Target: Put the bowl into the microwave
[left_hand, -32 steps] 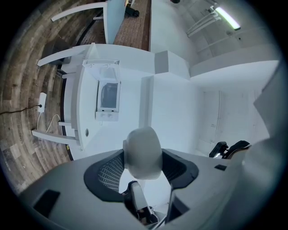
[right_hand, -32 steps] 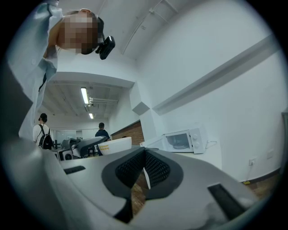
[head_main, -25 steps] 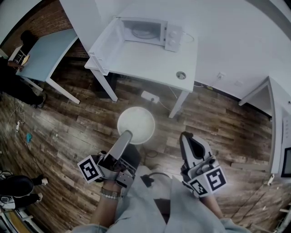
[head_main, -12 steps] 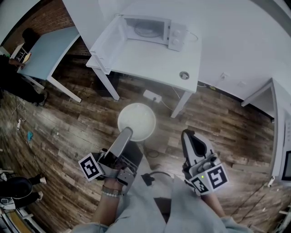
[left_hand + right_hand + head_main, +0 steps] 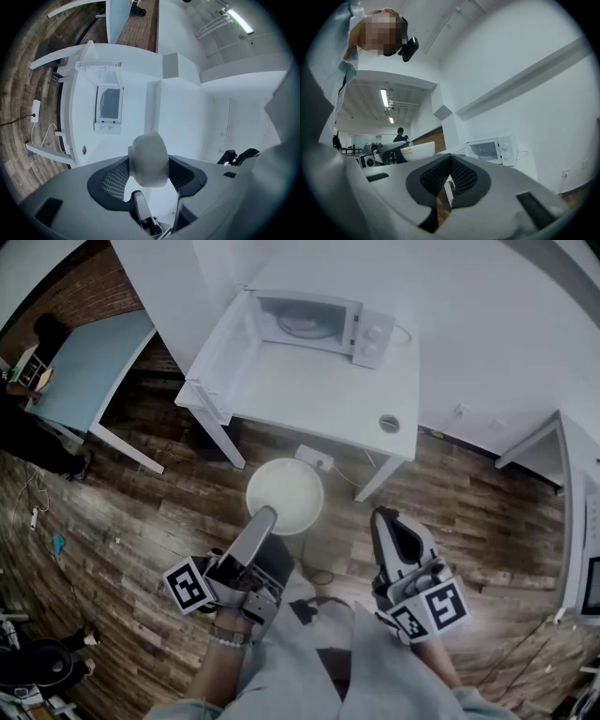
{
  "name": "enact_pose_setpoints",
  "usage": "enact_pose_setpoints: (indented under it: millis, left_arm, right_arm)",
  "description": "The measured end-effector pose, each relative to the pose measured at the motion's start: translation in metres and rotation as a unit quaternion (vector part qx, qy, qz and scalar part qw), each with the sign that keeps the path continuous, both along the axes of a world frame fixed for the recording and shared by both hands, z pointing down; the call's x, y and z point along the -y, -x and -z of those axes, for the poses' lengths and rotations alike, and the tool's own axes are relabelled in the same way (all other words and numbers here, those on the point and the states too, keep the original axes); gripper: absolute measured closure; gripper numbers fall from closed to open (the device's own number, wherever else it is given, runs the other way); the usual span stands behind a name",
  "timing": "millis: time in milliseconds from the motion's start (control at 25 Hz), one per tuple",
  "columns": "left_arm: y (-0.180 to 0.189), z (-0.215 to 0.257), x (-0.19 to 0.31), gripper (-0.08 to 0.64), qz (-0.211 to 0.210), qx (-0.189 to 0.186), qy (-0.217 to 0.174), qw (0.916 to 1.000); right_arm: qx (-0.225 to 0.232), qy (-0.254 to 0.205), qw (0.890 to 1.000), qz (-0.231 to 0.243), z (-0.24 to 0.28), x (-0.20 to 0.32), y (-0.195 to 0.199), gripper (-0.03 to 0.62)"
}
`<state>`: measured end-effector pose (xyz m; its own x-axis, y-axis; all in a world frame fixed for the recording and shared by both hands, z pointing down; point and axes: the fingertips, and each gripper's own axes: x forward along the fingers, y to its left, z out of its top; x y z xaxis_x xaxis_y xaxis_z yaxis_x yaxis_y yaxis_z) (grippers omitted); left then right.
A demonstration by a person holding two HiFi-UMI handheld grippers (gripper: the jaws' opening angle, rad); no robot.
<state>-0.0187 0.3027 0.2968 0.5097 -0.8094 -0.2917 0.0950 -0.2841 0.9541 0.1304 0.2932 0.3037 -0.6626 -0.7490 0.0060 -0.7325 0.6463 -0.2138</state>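
Left gripper (image 5: pixel 263 519): clamped on bowl (image 5: pixel 284 495) rim, one-edge hold. Bowl over floor (image 5: pixel 141 493), well short of table (image 5: pixel 309 395) – risk of slipping or tipping in carry. Microwave (image 5: pixel 319 320): door (image 5: pixel 223 338) open – bowl could clip it on entry. Right gripper (image 5: pixel 392 526): clenched, empty.

The setting is presenting as an open-plan office or lab workspace. A microwave (image 5: pixel 323 324) is standing with its door open on a plain white table (image 5: pixel 309 395) set against a white wall (image 5: pixel 487 324). Left of that table, a person (image 5: pixel 49 331) is sitting at a pale blue table (image 5: pixel 89 357) beside a brick wall (image 5: pixel 80 287). Wood-plank flooring (image 5: pixel 141 512) is running beneath that table, and strip lights (image 5: pixel 385 97) are glowing on the ceiling above.
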Motion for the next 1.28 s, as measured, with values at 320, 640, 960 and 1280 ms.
enact_pose_setpoints:
  millis: [320, 640, 960, 1280]
  left_arm:
    - [0.037, 0.002, 0.05, 0.314, -0.028, 0.002, -0.003, 0.9996]
    - [0.073, -0.006, 0.085, 0.314, -0.038, 0.008, -0.003, 0.9992]
    - [0.089, -0.013, 0.103, 0.314, -0.053, 0.007, 0.0, 0.9986]
    - [0.091, -0.022, 0.133, 0.314, -0.051, -0.001, 0.007, 0.9987]
  right_arm:
    - [-0.003, -0.004, 1.0, -0.018, 0.006, 0.048, 0.047, 0.591]
    - [-0.008, -0.006, 1.0, -0.027, 0.002, 0.082, 0.085, 0.591]
    - [-0.019, 0.004, 0.999, -0.042, -0.007, 0.094, 0.103, 0.591]
    - [-0.033, 0.002, 0.999, -0.044, -0.005, 0.116, 0.094, 0.591]
